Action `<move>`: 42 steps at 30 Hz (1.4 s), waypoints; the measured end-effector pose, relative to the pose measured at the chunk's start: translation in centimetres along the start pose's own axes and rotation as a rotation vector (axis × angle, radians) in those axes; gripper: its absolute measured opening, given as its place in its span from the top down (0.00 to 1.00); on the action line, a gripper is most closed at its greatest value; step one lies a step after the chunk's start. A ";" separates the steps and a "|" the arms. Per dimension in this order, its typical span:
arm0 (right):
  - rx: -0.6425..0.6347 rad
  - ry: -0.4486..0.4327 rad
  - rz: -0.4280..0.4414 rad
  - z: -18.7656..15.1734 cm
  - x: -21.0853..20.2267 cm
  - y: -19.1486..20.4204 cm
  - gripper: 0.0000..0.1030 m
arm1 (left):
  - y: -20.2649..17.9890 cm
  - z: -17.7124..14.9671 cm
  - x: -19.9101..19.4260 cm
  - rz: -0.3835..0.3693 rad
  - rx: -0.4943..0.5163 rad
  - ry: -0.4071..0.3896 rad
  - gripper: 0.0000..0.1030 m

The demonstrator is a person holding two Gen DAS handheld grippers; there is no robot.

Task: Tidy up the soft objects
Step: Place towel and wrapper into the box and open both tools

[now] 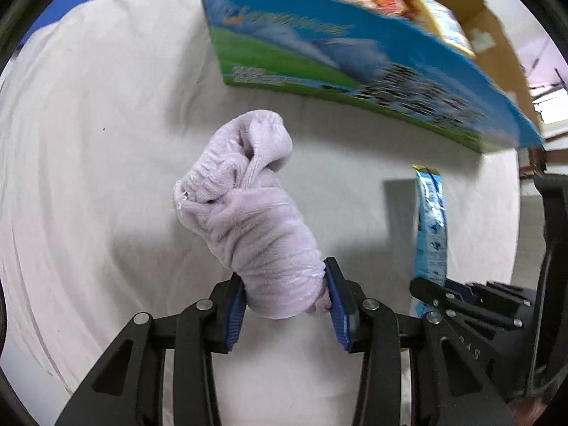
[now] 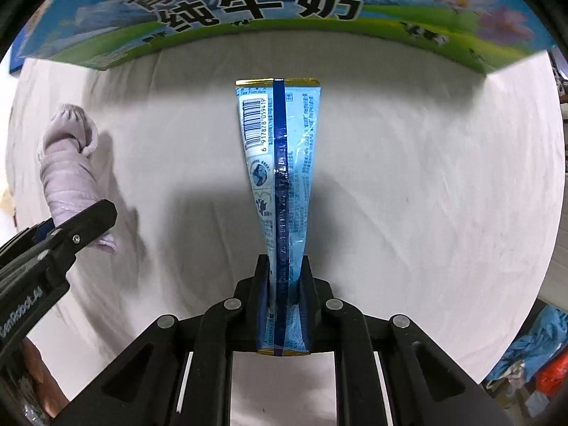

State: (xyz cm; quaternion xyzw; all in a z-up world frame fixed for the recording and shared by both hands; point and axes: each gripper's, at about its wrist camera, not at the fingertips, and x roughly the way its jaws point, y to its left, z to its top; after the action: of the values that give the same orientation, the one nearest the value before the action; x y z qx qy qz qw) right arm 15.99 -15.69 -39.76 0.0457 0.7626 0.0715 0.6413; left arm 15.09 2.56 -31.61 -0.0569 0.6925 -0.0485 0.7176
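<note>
The left gripper (image 1: 285, 291) pinches a rolled lilac sock (image 1: 248, 209) at its base over the white sheet (image 1: 88, 142) — light, squashy. The right gripper (image 2: 284, 294) clamps a thin blue packet (image 2: 280, 149) — probably slippery, best held low — near the milk carton box (image 2: 248, 10).
</note>
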 end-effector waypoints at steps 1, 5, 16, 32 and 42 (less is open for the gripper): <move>-0.001 -0.006 0.010 -0.4 -0.4 -0.1 0.86 | -0.4 -0.6 -0.6 -0.012 0.016 -0.009 0.63; -0.007 -0.049 0.045 -1.9 -2.8 -1.0 0.86 | -1.7 -1.9 -2.9 -0.065 0.056 -0.028 0.63; -0.006 -0.204 0.141 -1.7 -15.7 -1.8 0.86 | -5.1 3.4 -10.5 -0.111 0.210 -0.179 0.63; 0.129 -0.337 0.014 13.8 -19.8 -3.5 0.86 | -7.5 23.1 -8.6 0.009 0.303 -0.136 0.63; 0.223 -0.228 -0.042 20.8 -14.0 -5.9 0.86 | -5.1 29.3 -1.9 0.116 0.261 -0.017 0.63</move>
State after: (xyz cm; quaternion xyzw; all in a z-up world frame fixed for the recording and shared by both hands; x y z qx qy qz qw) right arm 39.00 -22.73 -30.61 0.1083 0.6889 -0.0325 0.7160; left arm 44.31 -1.81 -27.98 0.0765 0.6763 -0.0960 0.7263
